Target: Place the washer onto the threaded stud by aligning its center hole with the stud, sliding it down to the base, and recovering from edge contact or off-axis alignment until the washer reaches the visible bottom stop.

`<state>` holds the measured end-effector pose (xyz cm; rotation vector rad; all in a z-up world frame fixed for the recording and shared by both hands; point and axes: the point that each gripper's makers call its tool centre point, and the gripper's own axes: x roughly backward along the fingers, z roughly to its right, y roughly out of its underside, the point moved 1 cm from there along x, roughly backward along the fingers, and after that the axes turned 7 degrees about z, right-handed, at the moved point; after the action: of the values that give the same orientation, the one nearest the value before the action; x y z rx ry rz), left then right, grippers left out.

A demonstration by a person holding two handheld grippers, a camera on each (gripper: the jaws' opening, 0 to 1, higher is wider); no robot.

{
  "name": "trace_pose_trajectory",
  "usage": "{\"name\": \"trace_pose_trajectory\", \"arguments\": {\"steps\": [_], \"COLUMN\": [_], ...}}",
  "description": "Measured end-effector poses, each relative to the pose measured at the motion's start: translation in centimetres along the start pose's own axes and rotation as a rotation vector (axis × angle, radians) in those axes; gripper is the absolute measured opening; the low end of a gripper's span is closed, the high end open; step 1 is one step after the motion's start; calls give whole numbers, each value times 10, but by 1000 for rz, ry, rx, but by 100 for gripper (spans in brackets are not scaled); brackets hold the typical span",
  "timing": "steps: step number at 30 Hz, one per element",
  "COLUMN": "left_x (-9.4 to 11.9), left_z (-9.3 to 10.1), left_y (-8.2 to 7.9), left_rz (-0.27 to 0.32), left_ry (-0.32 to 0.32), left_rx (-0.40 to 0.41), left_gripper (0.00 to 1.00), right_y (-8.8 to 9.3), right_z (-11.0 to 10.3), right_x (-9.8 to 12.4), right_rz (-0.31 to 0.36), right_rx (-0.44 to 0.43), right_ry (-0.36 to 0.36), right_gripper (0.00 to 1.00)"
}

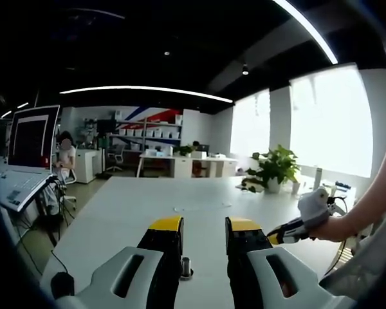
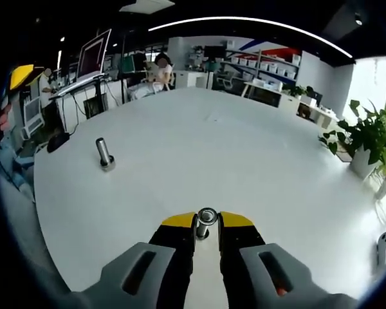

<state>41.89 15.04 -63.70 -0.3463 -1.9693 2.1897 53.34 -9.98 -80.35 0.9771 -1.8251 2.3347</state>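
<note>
I am working in a bright room. Daylight is pouring through the windows [image 1: 328, 122] on the right, blowing them out to plain white, and long ceiling strips [image 1: 148, 90] are glowing overhead against a dark ceiling. The white table [image 2: 231, 161] is reflecting this evenly, with almost no glare. The stud [image 2: 104, 154] is casting only a faint, soft shadow at its base. Both views are bending hard at the edges, curving the strips and the table rim. Far shelves [image 1: 148, 132] are looking soft and slightly blurred, and my near jaws are staying a little soft too.
</note>
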Motion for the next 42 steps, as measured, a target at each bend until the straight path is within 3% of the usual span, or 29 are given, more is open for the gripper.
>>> {"name": "trace_pose_trajectory", "arguments": {"steps": [19, 42], "left_x": [0, -1], "left_z": [0, -1], "left_y": [0, 0], "left_rz": [1, 1], "left_ry": [0, 4], "left_rx": [2, 3], "left_gripper": [24, 25], "right_y": [2, -15], "right_z": [-3, 1], "right_x": [-3, 18], "right_rz": [-12, 74], "right_rx": [-5, -48], "right_ry": [-7, 38], "right_gripper": [16, 19]}}
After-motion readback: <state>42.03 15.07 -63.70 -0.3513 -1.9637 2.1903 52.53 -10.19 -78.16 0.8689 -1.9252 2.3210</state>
